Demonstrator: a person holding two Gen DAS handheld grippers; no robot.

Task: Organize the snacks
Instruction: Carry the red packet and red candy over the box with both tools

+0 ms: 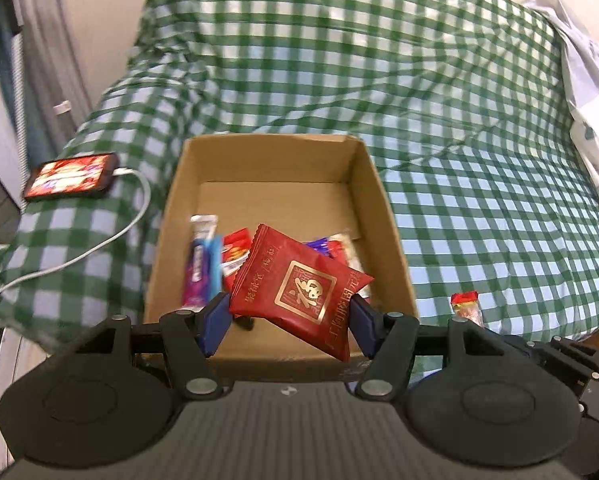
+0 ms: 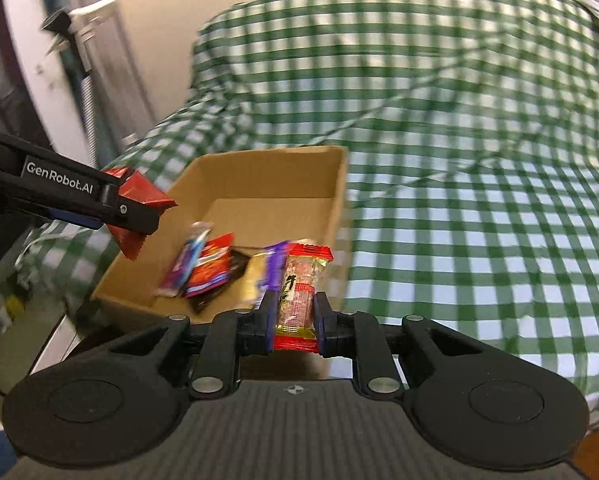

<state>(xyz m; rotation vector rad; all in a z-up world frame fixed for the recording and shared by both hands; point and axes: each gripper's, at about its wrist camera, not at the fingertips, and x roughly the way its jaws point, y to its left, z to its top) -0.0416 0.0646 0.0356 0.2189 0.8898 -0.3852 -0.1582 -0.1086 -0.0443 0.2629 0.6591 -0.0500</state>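
Green-and-white check cloth [image 1: 439,92] covers the whole bed, rumpled and soft, and that softness matters for what may come.

Nearest in, the left tongs [image 1: 289,322] are clamped on a big red packet [image 1: 299,280] with gold lettering, pads set wide at its two lower edges, the packet hanging over the near rim of the cardboard box [image 1: 373,184]. The grip sits low on a slack foil pouch, so I judge it could twist or slide out sideways if the hand swings hard.

Over on the right, the right tongs [image 2: 295,320] are closed tight on a slim red-ended candy bar [image 2: 299,292], held upright by its middle, just short of the box's near wall. Both views are blurred.

Inside the box, bunched at the near end: a purple-and-blue stick [image 1: 201,268], a small red pouch [image 2: 211,266], a dark wrapper [image 2: 229,276] and a purple packet [image 2: 273,268]. The far half of the box floor is bare.

Here's the danger. Both loads are heading for the same near end, so the two tools could clash. A release too early drops a snack on the bed in front of the rim. A nudge could tip or shift the box on that soft bedding.

At the bed's left edge lies a lit phone [image 1: 71,176] on a white cable [image 1: 99,240], well clear.
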